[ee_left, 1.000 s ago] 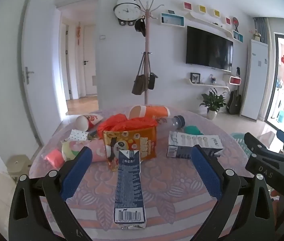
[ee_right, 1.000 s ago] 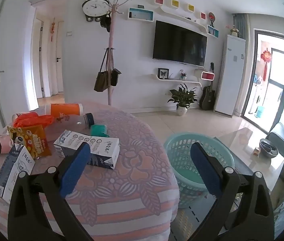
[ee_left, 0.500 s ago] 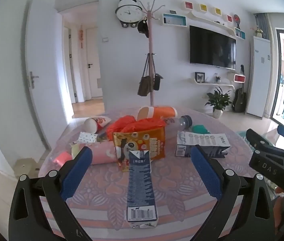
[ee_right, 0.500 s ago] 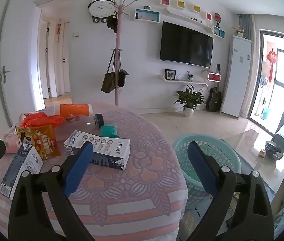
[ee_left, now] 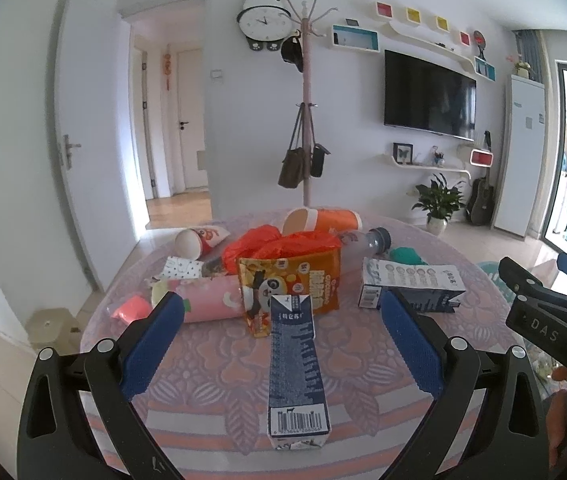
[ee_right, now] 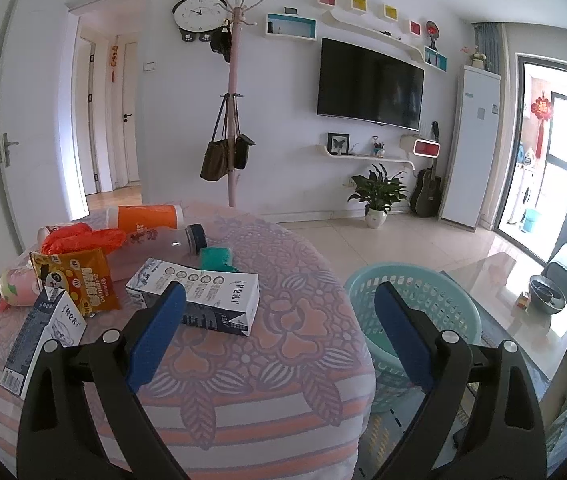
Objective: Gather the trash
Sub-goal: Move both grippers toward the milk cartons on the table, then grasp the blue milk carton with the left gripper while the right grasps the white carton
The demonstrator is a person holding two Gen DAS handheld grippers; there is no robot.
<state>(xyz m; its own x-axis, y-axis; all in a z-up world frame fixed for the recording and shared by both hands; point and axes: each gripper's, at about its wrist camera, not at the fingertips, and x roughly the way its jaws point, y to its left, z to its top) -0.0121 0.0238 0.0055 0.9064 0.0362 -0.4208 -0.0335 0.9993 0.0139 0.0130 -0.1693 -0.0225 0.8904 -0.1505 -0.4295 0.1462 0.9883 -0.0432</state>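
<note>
Trash lies scattered on a round table with a pink patterned cloth (ee_left: 219, 376). A dark blue milk carton (ee_left: 295, 372) lies lengthwise straight ahead of my open left gripper (ee_left: 281, 344), between its blue pads but farther on. A second carton (ee_right: 199, 300) lies flat just beyond my open right gripper (ee_right: 279, 332), near its left pad. Behind are a yellow panda snack bag (ee_left: 291, 284), an orange plastic bag (ee_left: 279, 242), a pink tube (ee_left: 207, 300), paper cups (ee_left: 199, 240), an orange cup (ee_left: 323, 220) and a clear bottle (ee_left: 367, 240). A teal basket (ee_right: 415, 308) stands on the floor right of the table.
A glass coffee table (ee_right: 523, 304) with a dark ashtray stands right of the basket. A coat stand (ee_right: 233, 120) with bags rises behind the table. A beige stool (ee_left: 49, 326) sits on the floor at the left. The right gripper's body (ee_left: 555, 320) shows at the left view's right edge.
Both grippers have drawn back and risen slightly, so the table and trash sit a little farther off and shifted right in both views. Both stay open. No trash has moved.
</note>
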